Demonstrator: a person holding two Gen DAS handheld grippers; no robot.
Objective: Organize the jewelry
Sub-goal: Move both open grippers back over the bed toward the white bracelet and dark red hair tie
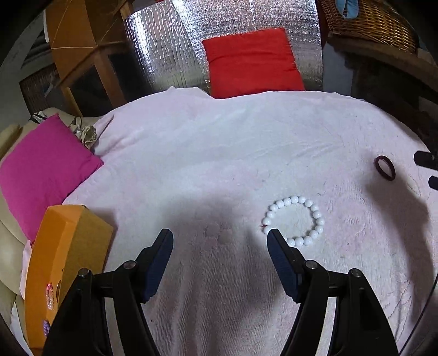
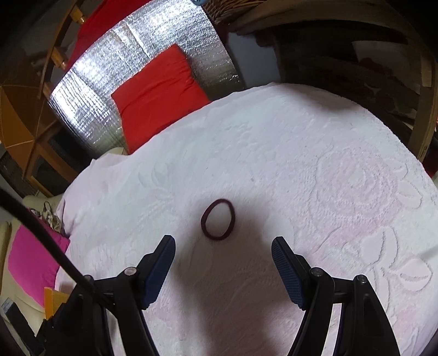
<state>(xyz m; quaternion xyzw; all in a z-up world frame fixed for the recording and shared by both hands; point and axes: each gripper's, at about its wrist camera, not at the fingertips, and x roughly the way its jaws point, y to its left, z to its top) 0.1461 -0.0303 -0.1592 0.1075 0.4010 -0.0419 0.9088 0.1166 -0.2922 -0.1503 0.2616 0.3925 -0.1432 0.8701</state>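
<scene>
A white bead bracelet [image 1: 294, 220] lies on the pale pink towel [image 1: 219, 153], just ahead and right of my open, empty left gripper [image 1: 220, 235]; its right fingertip [image 1: 273, 235] overlaps the bracelet's near edge. A dark maroon ring band [image 1: 384, 168] lies further right, next to the right gripper's fingertips [image 1: 427, 158]. In the right wrist view the maroon band [image 2: 218, 219] lies flat just ahead of my open, empty right gripper [image 2: 223, 243]. An orange box [image 1: 60, 257] at the left holds some beaded pieces [image 1: 50, 297].
A magenta cushion [image 1: 43, 169] lies left of the towel, a red cushion [image 1: 251, 63] behind it against silver foil. Wooden furniture [image 1: 82, 54] stands at the back left, a wicker basket [image 1: 369, 22] at the back right. A dark chair frame [image 2: 356, 63] borders the towel's right.
</scene>
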